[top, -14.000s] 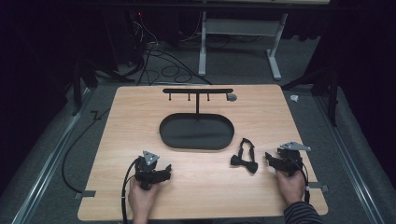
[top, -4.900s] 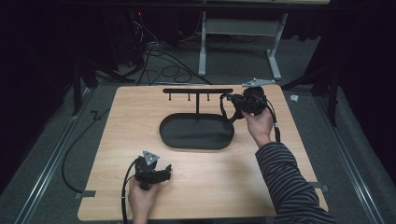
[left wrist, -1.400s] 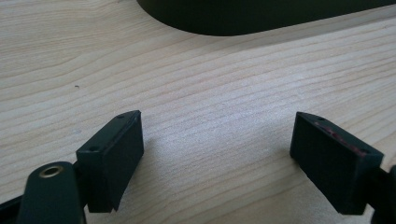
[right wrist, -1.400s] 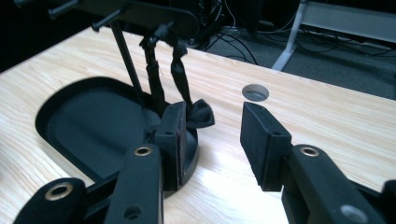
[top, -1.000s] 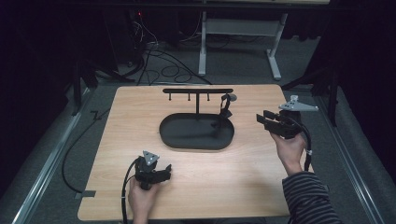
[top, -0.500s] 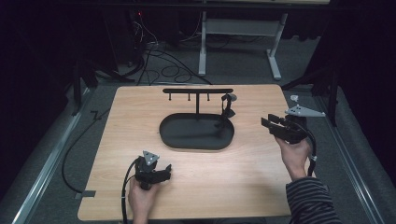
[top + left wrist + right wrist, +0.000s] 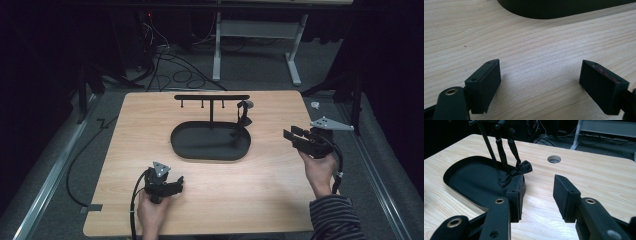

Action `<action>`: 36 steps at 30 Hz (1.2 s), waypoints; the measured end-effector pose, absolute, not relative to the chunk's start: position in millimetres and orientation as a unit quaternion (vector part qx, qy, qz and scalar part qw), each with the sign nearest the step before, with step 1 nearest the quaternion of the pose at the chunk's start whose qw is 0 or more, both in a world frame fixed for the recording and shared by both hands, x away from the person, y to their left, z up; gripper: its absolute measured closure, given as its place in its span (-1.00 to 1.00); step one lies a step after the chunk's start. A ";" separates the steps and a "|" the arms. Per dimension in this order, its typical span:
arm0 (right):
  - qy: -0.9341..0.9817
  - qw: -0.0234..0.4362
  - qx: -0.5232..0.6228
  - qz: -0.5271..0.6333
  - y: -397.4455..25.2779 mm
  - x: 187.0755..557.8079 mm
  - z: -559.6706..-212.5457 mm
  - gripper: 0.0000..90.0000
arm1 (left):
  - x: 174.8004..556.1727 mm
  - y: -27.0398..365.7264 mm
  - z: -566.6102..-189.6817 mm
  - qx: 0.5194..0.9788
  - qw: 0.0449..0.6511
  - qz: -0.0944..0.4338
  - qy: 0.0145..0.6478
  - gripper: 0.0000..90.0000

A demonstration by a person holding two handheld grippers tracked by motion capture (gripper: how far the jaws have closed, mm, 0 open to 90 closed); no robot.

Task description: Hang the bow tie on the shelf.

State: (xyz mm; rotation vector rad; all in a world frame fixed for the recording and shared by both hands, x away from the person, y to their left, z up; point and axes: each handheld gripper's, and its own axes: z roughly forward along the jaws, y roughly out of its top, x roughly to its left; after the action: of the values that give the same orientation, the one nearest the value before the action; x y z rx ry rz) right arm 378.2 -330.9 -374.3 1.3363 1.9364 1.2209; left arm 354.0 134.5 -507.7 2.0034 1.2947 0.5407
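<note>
Pale wood grain runs across the table (image 7: 260,200), which stands on grey carpet in a dark room. Nearest the person, the left gripper (image 7: 172,184) lies low on the near left part of the tabletop, held in the left hand (image 7: 150,212), its cable curling off the near edge; in the left gripper view its jaws stand wide apart over bare wood with nothing between them (image 7: 540,82), and the dark edge of the tray (image 7: 564,10) shows ahead of them. Farther in and to the right, the right gripper (image 7: 295,135) is held above the table's right edge by the right hand (image 7: 319,167), whose striped sleeve (image 7: 335,217) comes in from the bottom corner. Its jaws are parted and grip nothing (image 7: 539,192). Beyond them, at mid-table, sits the black oval tray (image 7: 182,145), with a thin T-shaped stand (image 7: 212,97) rising from its far side. A black bow tie (image 7: 243,120) hangs by its strap from the right end of the stand's crossbar; in the right gripper view its bow (image 7: 517,171) dangles just over the tray's inner edge, well apart from either gripper. Past the table, cables (image 7: 170,62) and a white desk frame (image 7: 260,30) lie on the floor.
</note>
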 end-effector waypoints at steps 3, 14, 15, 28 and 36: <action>0.708 0.241 0.490 0.447 -333.6 376.2 -376.5 0.37 | 354.0 134.5 -507.7 0.770 0.341 0.208 0.498 -0.60; 0.703 0.239 0.499 0.447 -339.5 369.1 -383.9 0.32 | 354.0 134.5 -507.7 0.770 0.341 0.208 0.498 -0.60; 0.702 0.239 0.500 0.447 -339.5 368.8 -384.4 0.32 | 354.0 134.5 -507.7 0.770 0.341 0.208 0.498 -0.60; 0.696 0.235 0.510 0.447 -345.6 359.3 -395.7 0.30 | 354.1 134.5 -507.6 0.770 0.340 0.207 0.498 -0.60; 0.693 0.229 0.518 0.445 -350.0 354.2 -403.5 0.30 | 354.1 134.5 -507.6 0.770 0.340 0.207 0.498 -0.60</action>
State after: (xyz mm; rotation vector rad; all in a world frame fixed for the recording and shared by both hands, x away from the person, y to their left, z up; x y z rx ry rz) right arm 354.2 -350.0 -403.5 1.4265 1.9085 1.2248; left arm 354.1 134.5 -507.6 2.0048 1.2950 0.5389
